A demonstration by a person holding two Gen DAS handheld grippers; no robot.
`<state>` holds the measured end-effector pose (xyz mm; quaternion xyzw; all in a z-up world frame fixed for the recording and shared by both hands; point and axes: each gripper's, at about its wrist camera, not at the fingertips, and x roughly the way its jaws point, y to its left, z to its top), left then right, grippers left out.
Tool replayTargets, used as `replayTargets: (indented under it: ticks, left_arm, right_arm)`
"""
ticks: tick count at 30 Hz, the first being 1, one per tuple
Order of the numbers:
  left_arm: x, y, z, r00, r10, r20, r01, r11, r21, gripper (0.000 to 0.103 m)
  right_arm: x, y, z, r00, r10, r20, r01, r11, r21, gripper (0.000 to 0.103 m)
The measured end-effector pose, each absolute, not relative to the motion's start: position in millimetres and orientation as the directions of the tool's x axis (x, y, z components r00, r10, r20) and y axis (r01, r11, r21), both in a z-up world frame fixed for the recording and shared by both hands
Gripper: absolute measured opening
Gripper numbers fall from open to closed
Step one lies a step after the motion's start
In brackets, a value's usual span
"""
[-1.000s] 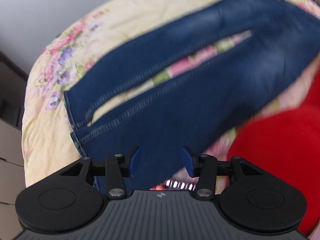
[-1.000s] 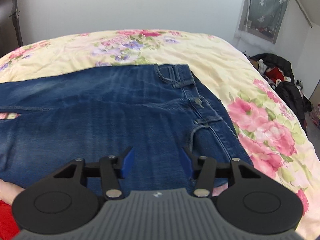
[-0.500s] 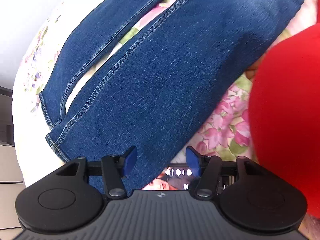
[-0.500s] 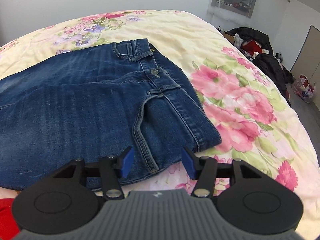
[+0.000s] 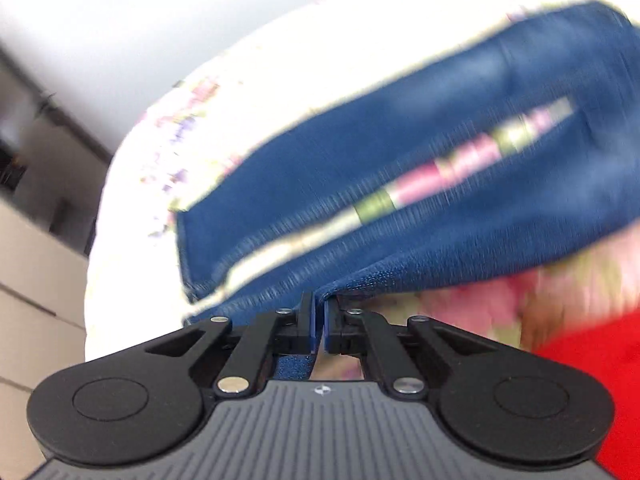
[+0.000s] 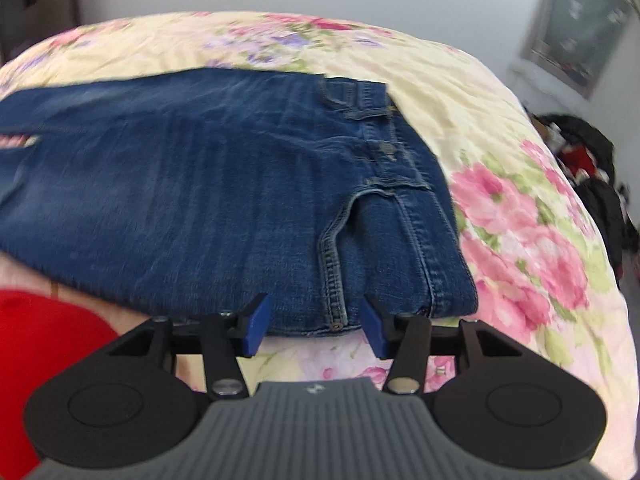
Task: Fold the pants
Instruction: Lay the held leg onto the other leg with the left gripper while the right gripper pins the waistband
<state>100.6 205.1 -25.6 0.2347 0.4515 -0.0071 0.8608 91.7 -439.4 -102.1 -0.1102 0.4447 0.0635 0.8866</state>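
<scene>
Blue jeans (image 5: pixel 400 168) lie flat on a floral bedspread (image 5: pixel 280 68), the two legs side by side with a strip of bedspread showing between them. My left gripper (image 5: pixel 319 326) is shut on the near edge of the near leg, and the denim bunches up between its blue pads. In the right wrist view the waist end of the jeans (image 6: pixel 248 200) faces me, button and pocket seam up. My right gripper (image 6: pixel 316 326) hovers at the near edge by the pocket seam, jaws closing, the pads still apart from the cloth.
The bedspread (image 6: pixel 520 220) runs on to the right of the jeans. Dark clothes (image 6: pixel 592 168) are piled on the floor beyond the bed's right side. A red sleeve (image 5: pixel 600 380) fills the lower right of the left wrist view. Pale drawers (image 5: pixel 28 280) stand left of the bed.
The left gripper has shut on the edge of the near leg and lifted it a little. The right gripper has dropped closer to the waist edge, with its jaws slightly narrower.
</scene>
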Motion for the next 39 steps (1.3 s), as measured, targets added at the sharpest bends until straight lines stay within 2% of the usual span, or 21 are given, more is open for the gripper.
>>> replayTargets:
  ticks: [8,19,22,24,28,31,36,39]
  left_arm:
    - [131.3,190.8,15.6,0.602,0.248,-0.759,0.131,0.907,0.401,0.003]
    - [137.3,196.4,47.5,0.631,0.316,-0.709,-0.028,0.922,0.386,0.000]
    - [138.5,197.7,55.8,0.646,0.397,-0.652,-0.084,0.886,0.455,0.000]
    - [140.6,205.6,60.9,0.638,0.376,-0.672,-0.084,0.901,0.425,0.000]
    - [131.4,200.4,50.7,0.621,0.262,-0.739,0.120,0.899,0.420,0.000]
    - [120.8,192.0,31.6,0.572,0.202,-0.795,0.286,0.860,0.424,0.007]
    - [101.6,186.0,7.5,0.466,0.088,-0.881,0.467,0.821,0.329,0.018]
    - [88.8,187.9,2.7,0.447,0.035,-0.894,0.513,0.809,0.288,0.049]
  right_arm:
    - [88.6,-424.1,-119.3,0.552,0.130,-0.823,-0.526,0.820,-0.223,0.043]
    - [108.1,-414.5,-153.1,0.509,0.083,-0.857,-0.649,0.691,-0.318,0.044]
    - [103.1,-411.0,-153.2,0.542,0.056,-0.839,-0.653,0.656,-0.378,0.031]
    - [98.9,-409.7,-147.1,0.557,0.064,-0.828,-0.652,0.652,-0.387,0.017]
    - [99.3,-404.9,-128.8,0.607,0.063,-0.792,-0.627,0.650,-0.429,0.006]
    - [111.6,-405.3,-104.1,0.640,0.077,-0.765,-0.578,0.704,-0.413,0.004]
    - [148.6,-397.6,-62.6,0.709,0.054,-0.703,-0.467,0.782,-0.412,0.003]
    - [175.8,-389.6,-45.6,0.736,0.018,-0.677,-0.403,0.815,-0.416,0.003]
